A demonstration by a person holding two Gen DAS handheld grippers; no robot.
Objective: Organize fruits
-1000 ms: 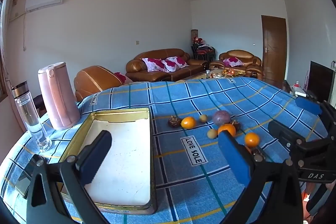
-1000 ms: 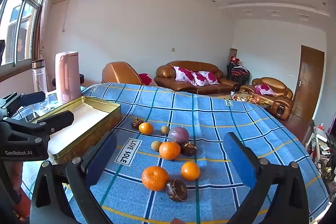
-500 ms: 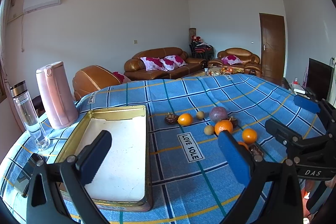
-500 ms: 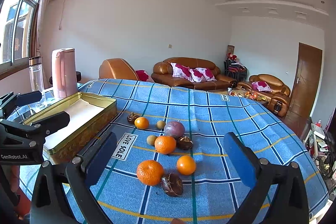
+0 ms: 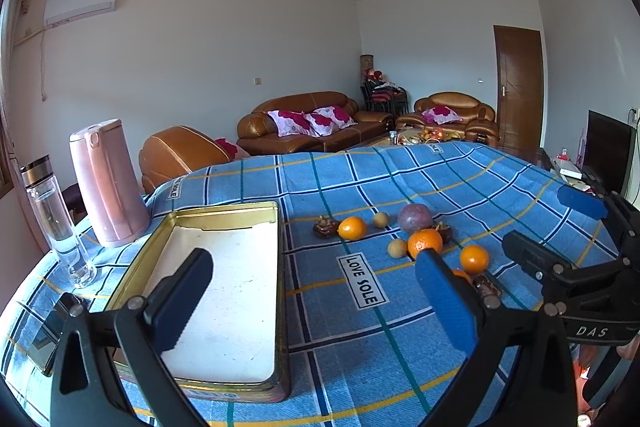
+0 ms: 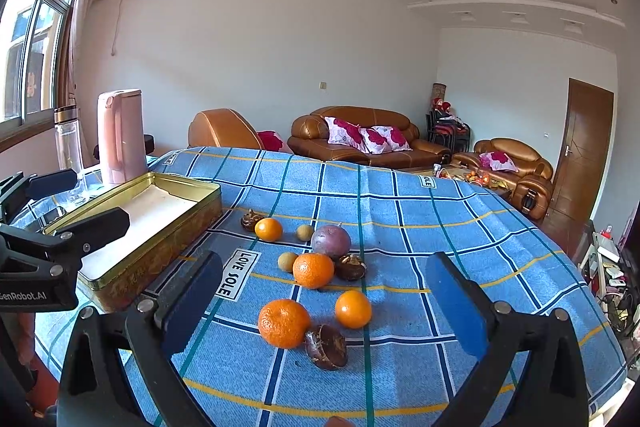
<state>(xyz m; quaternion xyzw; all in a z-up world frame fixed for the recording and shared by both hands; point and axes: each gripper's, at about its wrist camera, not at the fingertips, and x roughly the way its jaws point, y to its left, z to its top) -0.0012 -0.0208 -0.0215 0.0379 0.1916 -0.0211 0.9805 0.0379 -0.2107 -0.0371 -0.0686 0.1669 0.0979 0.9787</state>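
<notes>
Both tongs were spread wide and held nothing. The left tongs (image 5: 308, 301) hung above the near end of the gold tin tray (image 5: 276, 307), while the right tongs (image 6: 320, 303) hovered over the fruit cluster, its blue pads framing the nearest pieces — a stance that suggested a first pick was being lined up, with the left side waiting by the tray to receive or steady.

No fruit lay in the tray; all of it sat loose on the surface, right of the tray. Nearest the right tongs were a large mandarin (image 6: 283, 323) touching a dark brown fruit (image 6: 326, 346), with a smaller orange (image 6: 353, 309) just beside them. Farther back sat another mandarin (image 6: 313, 270), a purple passion fruit (image 6: 331, 242), two small tan fruits and more dark ones. The round pieces would likely roll if nudged, so a centred grasp seemed wise.

The surface wore a blue plaid cloth (image 6: 400, 211) printed with "LOVE SOLE". At its far left stood a pink kettle (image 5: 107, 183) and a clear glass bottle (image 5: 56, 219), near the tray's far end. Beyond lay a living room — brown leather sofas with pink-flowered cushions, a wooden door on the right, a wall air conditioner and a window on the left.
</notes>
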